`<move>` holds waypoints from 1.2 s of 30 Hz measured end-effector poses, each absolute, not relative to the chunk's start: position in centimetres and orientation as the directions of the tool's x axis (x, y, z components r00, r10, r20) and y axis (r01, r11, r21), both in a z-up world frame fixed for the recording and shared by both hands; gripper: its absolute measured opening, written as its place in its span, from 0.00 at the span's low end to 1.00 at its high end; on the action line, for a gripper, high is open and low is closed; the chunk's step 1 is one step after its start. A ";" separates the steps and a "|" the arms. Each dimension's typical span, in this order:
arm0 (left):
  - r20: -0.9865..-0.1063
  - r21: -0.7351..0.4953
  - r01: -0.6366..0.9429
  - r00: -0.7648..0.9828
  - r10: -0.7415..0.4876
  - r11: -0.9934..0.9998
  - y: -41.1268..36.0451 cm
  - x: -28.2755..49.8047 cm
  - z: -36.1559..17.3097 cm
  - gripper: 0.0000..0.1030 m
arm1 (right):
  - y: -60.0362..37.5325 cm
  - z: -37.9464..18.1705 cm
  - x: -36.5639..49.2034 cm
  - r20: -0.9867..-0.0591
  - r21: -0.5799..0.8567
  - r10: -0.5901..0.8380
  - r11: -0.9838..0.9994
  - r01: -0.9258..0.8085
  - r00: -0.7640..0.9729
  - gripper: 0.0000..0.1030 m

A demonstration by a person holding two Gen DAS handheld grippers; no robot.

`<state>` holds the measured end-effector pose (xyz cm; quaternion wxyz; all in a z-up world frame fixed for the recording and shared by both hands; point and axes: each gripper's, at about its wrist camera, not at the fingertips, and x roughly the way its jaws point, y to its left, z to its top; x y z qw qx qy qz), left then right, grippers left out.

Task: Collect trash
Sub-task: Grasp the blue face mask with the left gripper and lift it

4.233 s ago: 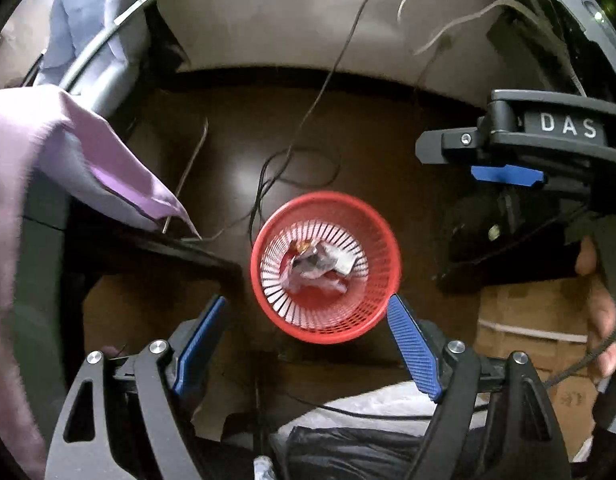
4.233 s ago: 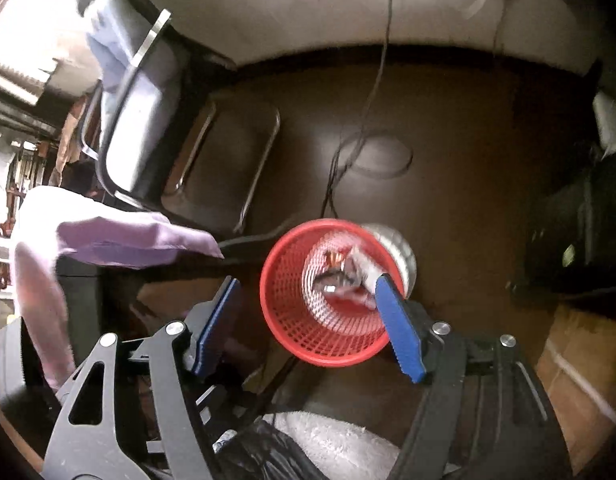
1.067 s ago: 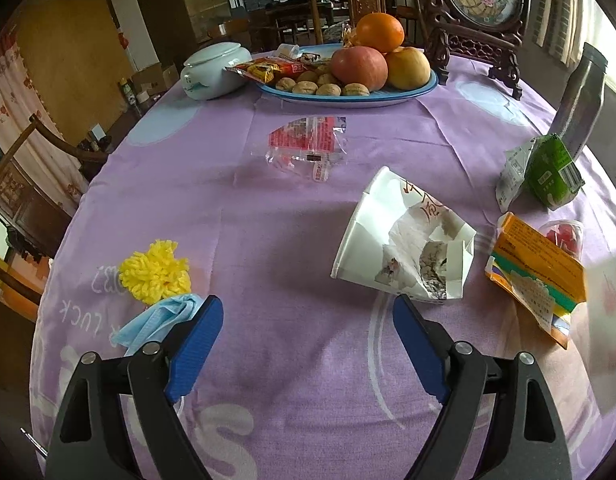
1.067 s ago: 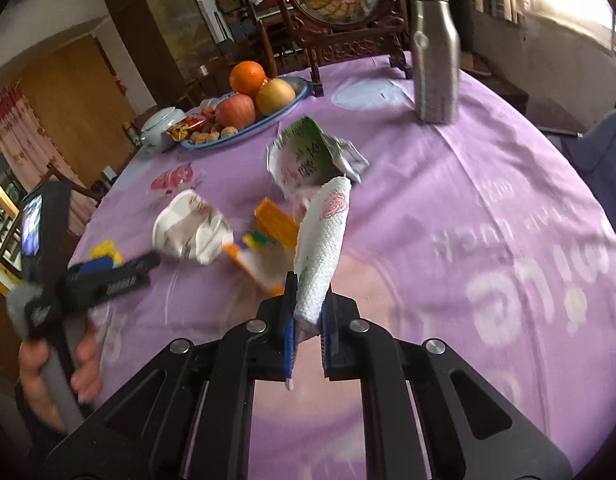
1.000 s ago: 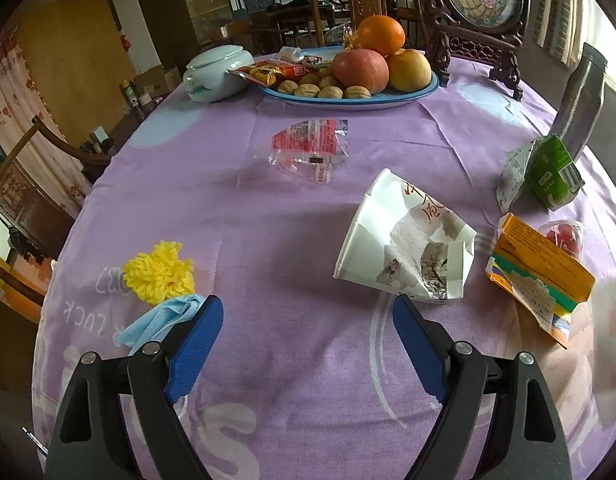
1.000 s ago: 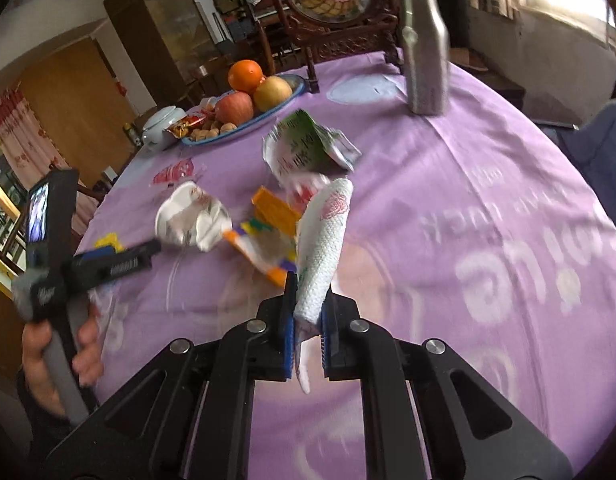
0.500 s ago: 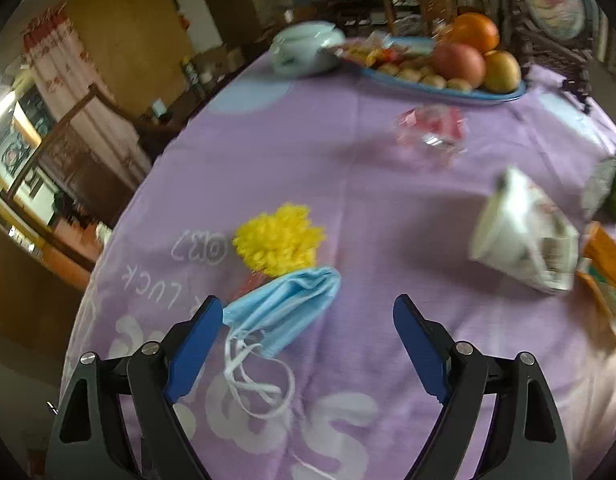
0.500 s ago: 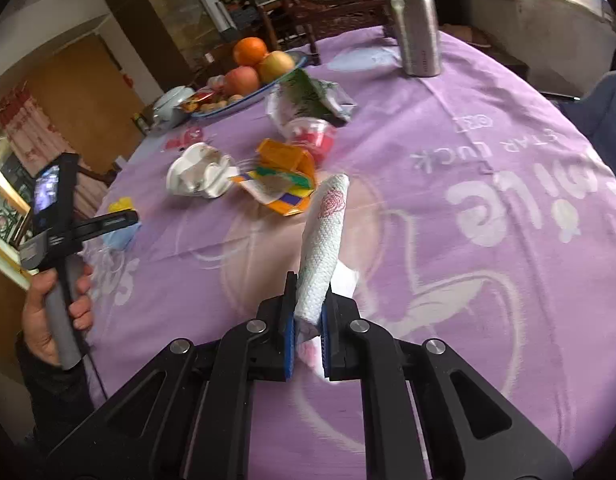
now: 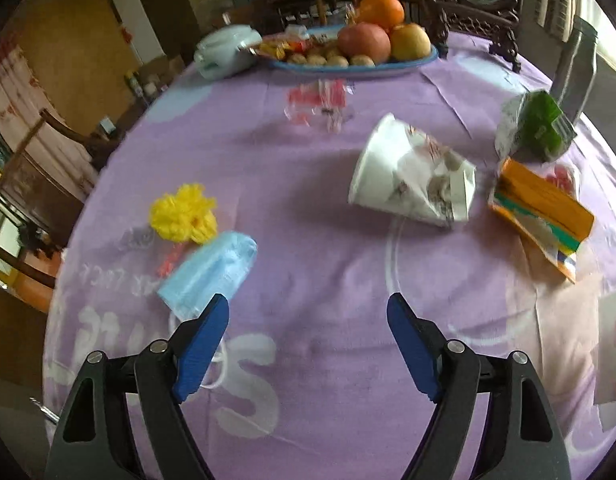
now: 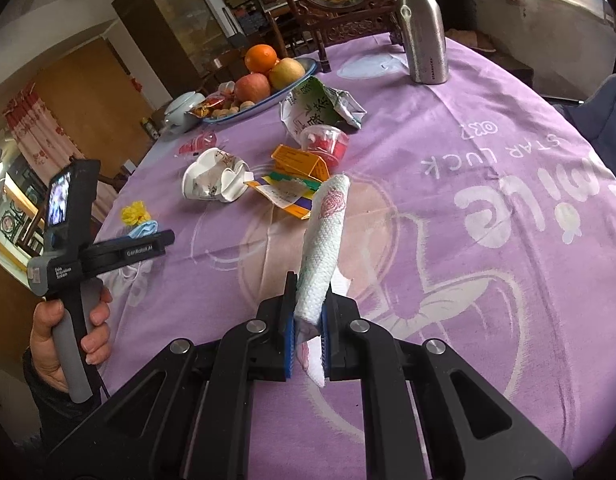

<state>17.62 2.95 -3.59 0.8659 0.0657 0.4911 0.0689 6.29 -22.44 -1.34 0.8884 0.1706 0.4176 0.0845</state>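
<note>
A rolled white paper towel with a pink print stands up in the right claw, which pinches its bottom end above the purple-clothed worktop. The left claw is spread wide and holds nothing. A crumpled light blue face mask lies at its ten o'clock, just beside one blue finger. A squashed white paper cup lies at one o'clock.

We note the paper cup lying mid-table. Left of it sits the face mask; behind it, the fruit plate; right, the carton.
</note>
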 end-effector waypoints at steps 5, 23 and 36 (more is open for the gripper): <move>-0.826 0.208 -0.149 0.502 0.255 0.967 5.5 18.5 -2.8 0.78 | -22.6 -1.3 6.0 -0.711 0.378 0.299 0.926 -0.013 0.637 0.11; -0.855 0.243 -0.193 0.421 0.303 0.951 7.9 20.3 -6.1 0.05 | -22.6 -2.0 6.1 -0.719 0.397 0.311 0.918 0.001 0.621 0.12; -0.862 -0.029 0.109 0.500 -0.080 0.994 2.1 14.5 -1.5 0.05 | -23.6 -1.3 4.8 -0.695 0.418 0.314 0.908 0.008 0.647 0.12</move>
